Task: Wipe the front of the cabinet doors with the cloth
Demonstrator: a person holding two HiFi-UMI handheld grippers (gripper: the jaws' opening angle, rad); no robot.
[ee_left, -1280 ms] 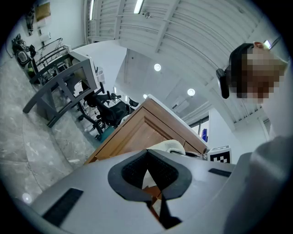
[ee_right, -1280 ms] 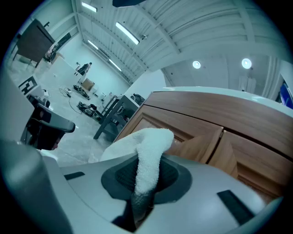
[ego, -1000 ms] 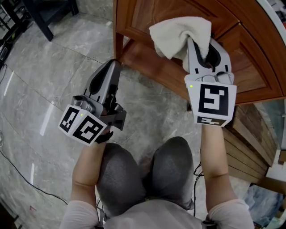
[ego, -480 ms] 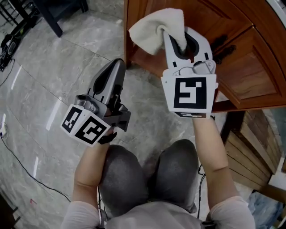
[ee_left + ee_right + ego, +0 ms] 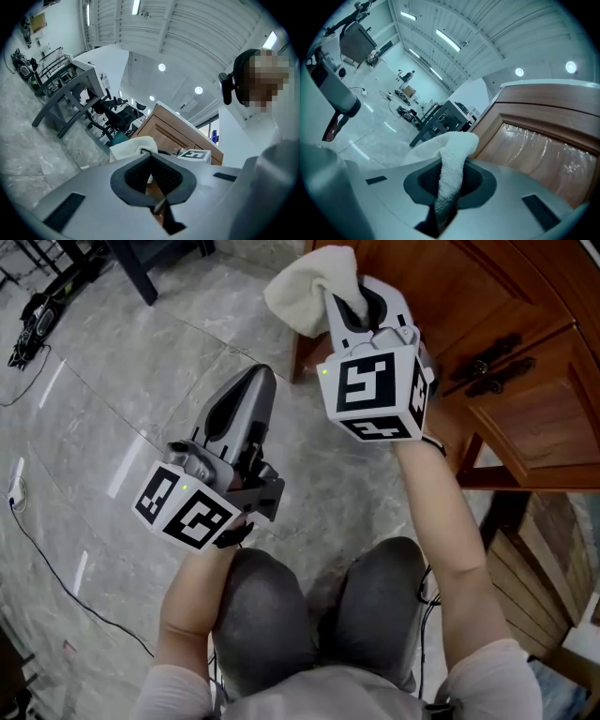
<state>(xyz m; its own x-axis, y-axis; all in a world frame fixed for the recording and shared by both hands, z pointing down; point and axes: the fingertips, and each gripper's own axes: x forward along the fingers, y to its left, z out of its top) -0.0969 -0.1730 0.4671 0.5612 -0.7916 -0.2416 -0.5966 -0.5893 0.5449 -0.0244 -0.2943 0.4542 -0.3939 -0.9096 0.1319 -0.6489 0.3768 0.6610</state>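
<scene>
While the cloth (image 5: 302, 285) is clamped by one fold in the right gripper (image 5: 354, 304), it could be dragged loose by the door (image 5: 539, 418); left gripper (image 5: 255, 381) closed, empty

My head view's bright and even, glare streaks on the floor (image 5: 94, 381) at 9 o'clock. Both gripper views: heavy fisheye, black corners. My teal-tinted right one has ceiling lamps (image 5: 449, 40) blown out near 12, cabinet door (image 5: 543, 145) sheen around 3.
</scene>
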